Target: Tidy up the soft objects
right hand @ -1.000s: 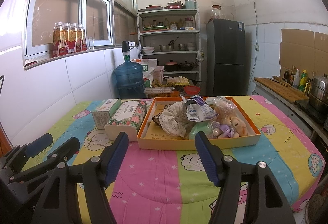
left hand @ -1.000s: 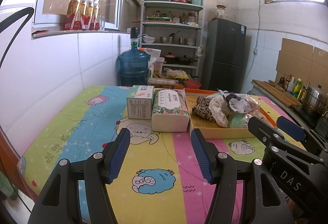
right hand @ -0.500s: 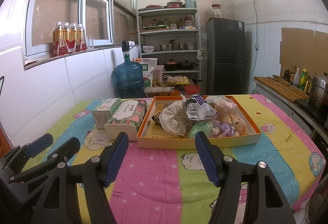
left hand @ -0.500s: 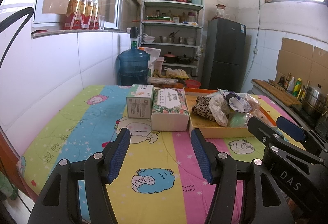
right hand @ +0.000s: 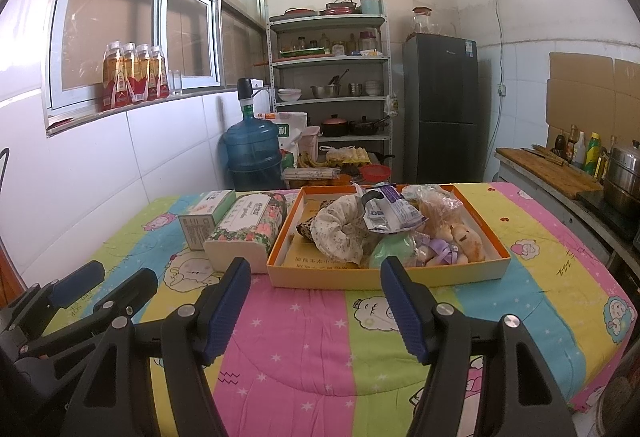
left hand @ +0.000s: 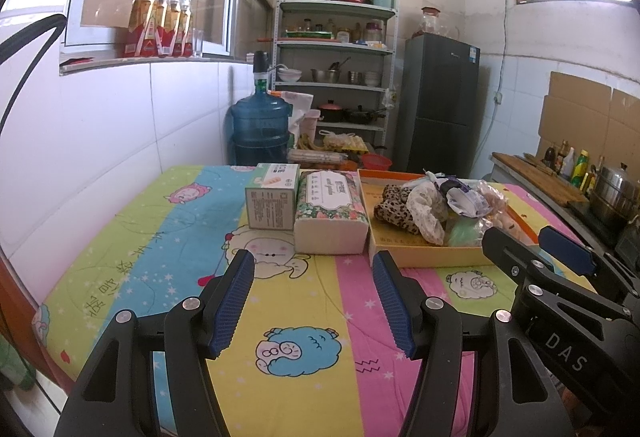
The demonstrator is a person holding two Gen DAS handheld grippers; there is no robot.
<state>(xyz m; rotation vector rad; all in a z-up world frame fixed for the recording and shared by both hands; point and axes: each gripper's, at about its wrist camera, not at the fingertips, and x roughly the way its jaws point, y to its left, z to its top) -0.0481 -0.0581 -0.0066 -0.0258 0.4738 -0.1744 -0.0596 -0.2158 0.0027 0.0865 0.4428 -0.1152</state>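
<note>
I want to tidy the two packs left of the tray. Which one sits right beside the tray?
The floral tissue pack, next to the orange tray. The green-and-white box stands on its far side, away from the tray.

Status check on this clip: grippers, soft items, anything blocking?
Left gripper and right gripper open, empty. Soft items piled in orange tray. Tissue pack beside tray, nothing blocking.
</note>
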